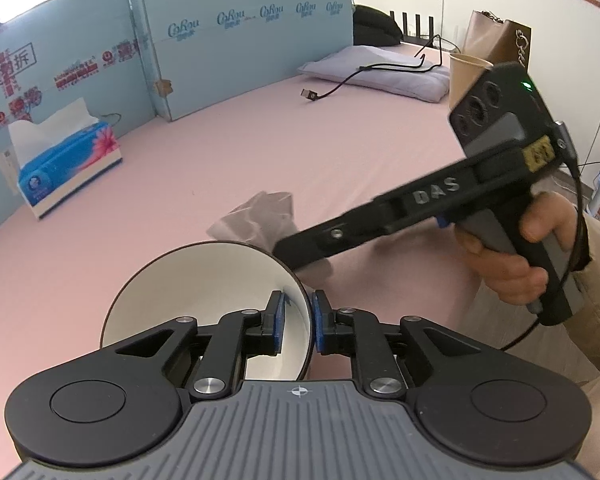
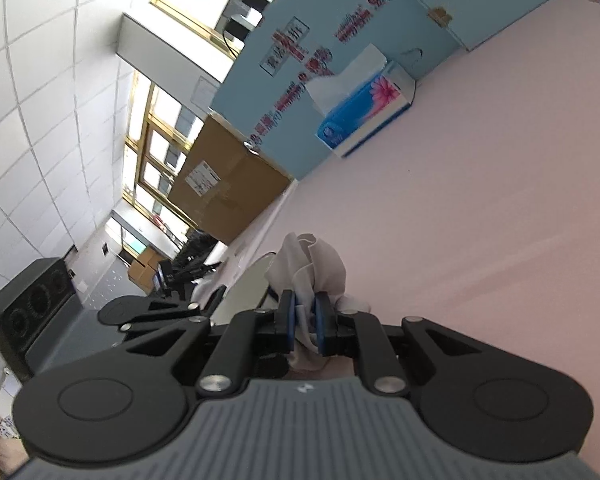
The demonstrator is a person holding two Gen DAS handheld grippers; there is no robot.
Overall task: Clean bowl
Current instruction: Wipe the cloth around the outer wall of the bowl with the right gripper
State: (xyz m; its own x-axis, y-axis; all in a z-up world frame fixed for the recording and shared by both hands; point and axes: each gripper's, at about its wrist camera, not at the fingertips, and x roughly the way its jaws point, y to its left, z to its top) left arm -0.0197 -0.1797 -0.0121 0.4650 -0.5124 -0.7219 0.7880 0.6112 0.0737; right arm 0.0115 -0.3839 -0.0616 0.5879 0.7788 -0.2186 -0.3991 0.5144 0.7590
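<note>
Bowl (image 1: 204,304) hangs tipped on its side over the pink table (image 1: 260,140), white inside facing left; the left gripper (image 1: 298,322) pinches its right wall, one pad inside and one outside, and its near part is hidden behind the gripper. From the left wrist, the right tool reads "DAS" on its black bar, held by a hand (image 1: 512,248); its tip is blurred against a grey cloth (image 1: 260,218). "CoRou" repeats on the far blue board (image 1: 244,24), left of a tissue box (image 1: 68,160).

From the right wrist, the right gripper (image 2: 305,322) is clamped on the bunched cloth (image 2: 316,268), just beside the bowl's (image 2: 246,288) rim, mostly hidden. The tissue box (image 2: 364,112) stands far.
</note>
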